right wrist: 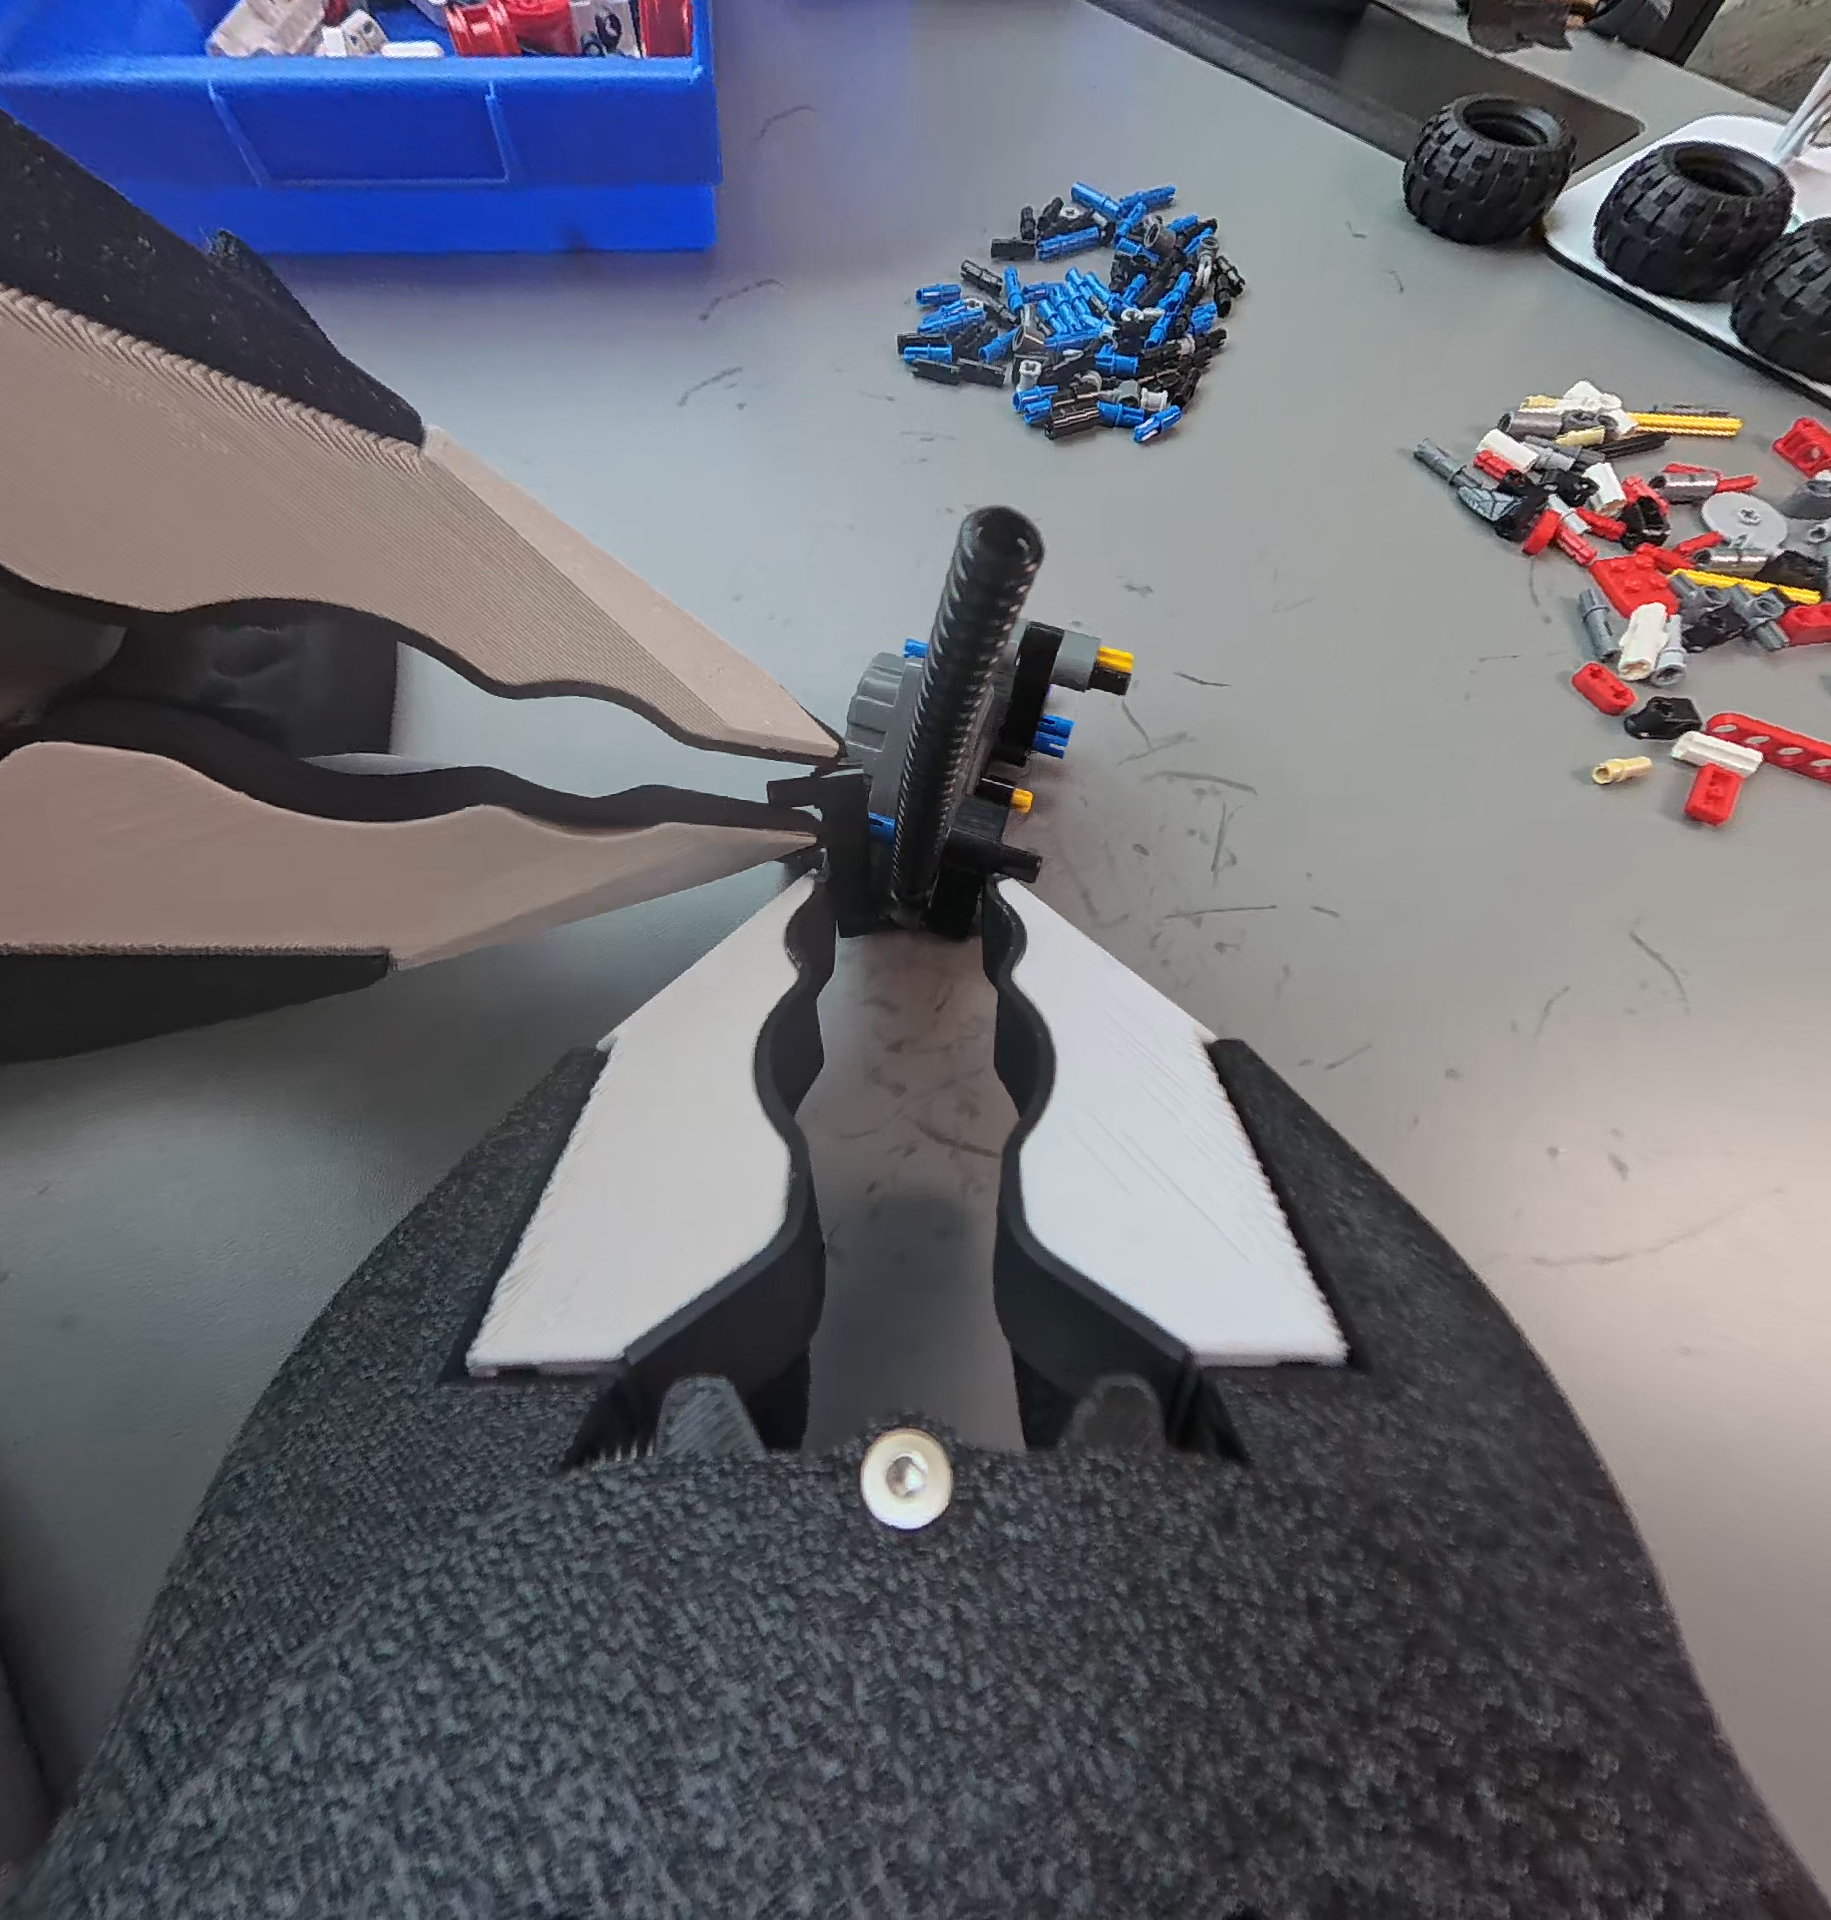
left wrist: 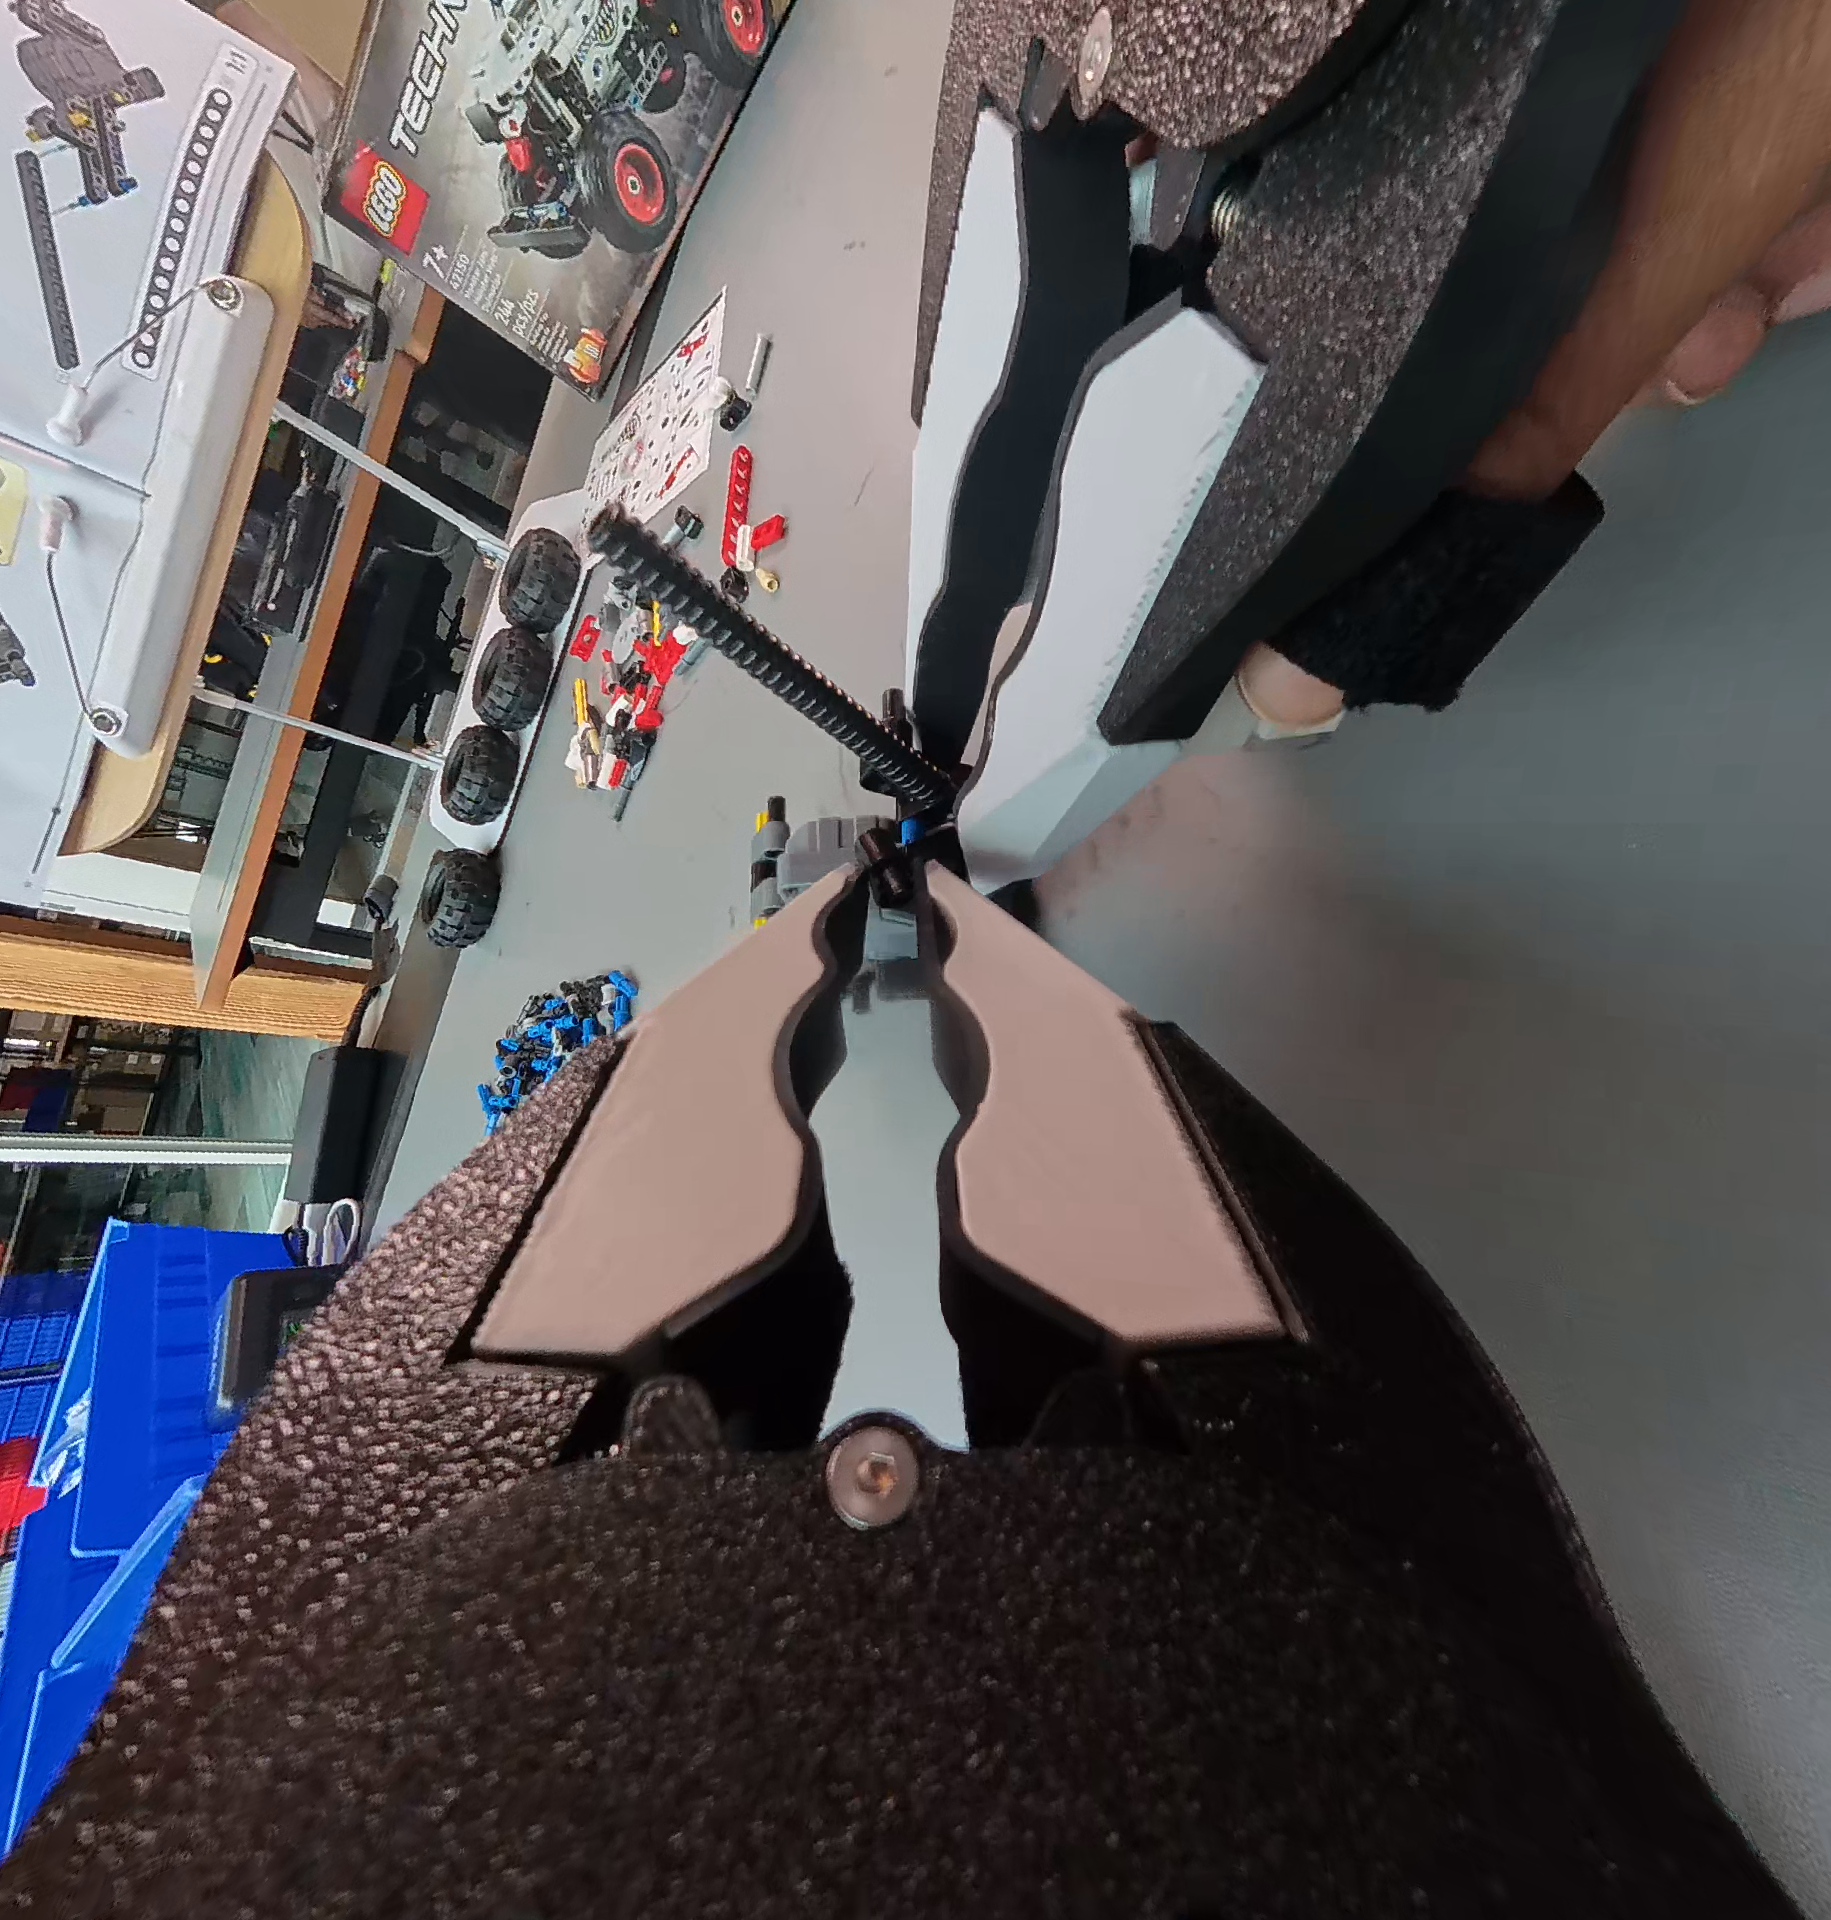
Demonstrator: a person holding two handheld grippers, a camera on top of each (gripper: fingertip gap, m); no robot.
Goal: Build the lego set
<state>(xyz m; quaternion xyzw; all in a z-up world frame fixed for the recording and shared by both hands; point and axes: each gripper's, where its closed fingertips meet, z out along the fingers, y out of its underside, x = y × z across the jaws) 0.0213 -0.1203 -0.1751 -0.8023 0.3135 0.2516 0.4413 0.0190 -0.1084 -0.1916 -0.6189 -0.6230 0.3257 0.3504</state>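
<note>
A small grey and black lego assembly (right wrist: 890, 727) stands upright on the grey table, with a long black studded beam (right wrist: 968, 665) rising from it. My right gripper (right wrist: 906, 894), with white fingers, is shut on the assembly's black base. My left gripper (right wrist: 828, 805), with tan fingers, comes in from the left and is shut on a small black pin (right wrist: 791, 792) held against the assembly's side. In the left wrist view the pin (left wrist: 883, 868) sits at my left gripper's tips (left wrist: 890, 894), by the assembly (left wrist: 817, 847), the beam (left wrist: 745, 644) and the right gripper (left wrist: 952, 821).
A pile of blue and black pins (right wrist: 1077, 312), black tyres (right wrist: 1680, 218) on a white tray, and mixed red, white and grey parts (right wrist: 1669, 582) lie beyond. A blue bin (right wrist: 371, 135) is at the far left. The lego box (left wrist: 537, 156) and an instruction booklet (left wrist: 90, 260) stand behind.
</note>
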